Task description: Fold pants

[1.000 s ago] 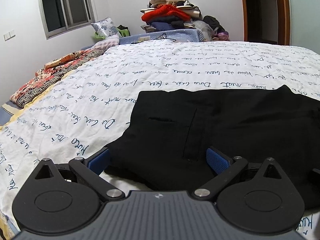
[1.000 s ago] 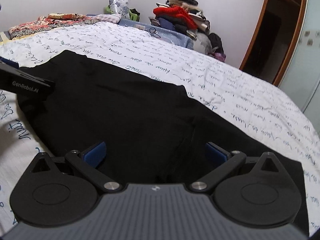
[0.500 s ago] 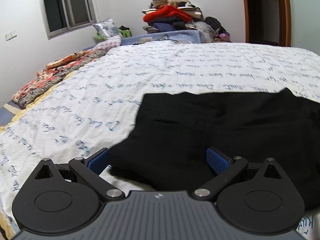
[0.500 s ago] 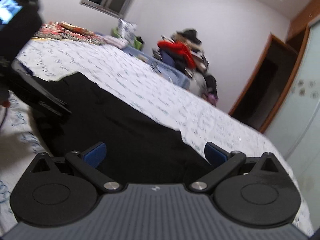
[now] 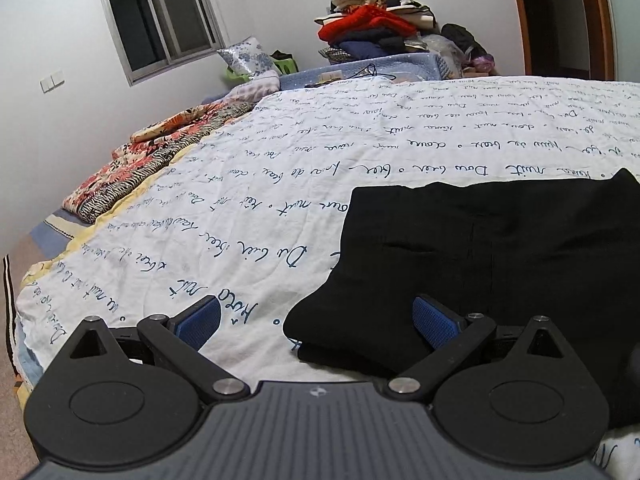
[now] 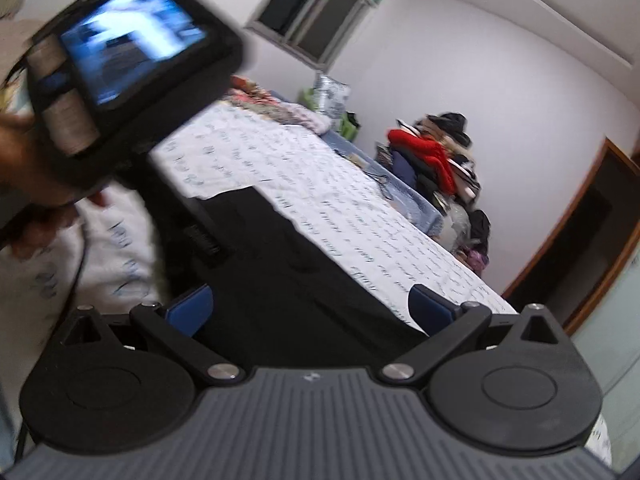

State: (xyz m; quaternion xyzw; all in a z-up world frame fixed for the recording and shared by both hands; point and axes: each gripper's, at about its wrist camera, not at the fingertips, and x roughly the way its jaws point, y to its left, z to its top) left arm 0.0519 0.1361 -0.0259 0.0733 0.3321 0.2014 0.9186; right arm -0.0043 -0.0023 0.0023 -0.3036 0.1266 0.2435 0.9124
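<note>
Black pants (image 5: 492,256) folded flat on bed (image 5: 280,184), right of frame; left tool (image 5: 316,322) released at its corner; right tool (image 6: 310,306) released above pants, empty

The pants (image 5: 500,256) lie on the bed (image 5: 280,184) — a clothes pile (image 5: 376,28) behind, seemingly beyond its far edge.

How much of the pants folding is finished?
The black pants already lie doubled over on the white bedspread, with stacked layers showing at the near corner. Nothing is in hand: the left hand-held gripper and right hand-held gripper are both open and hold no cloth. How many more folds are needed can't be told, since the pants run out of view.
</note>
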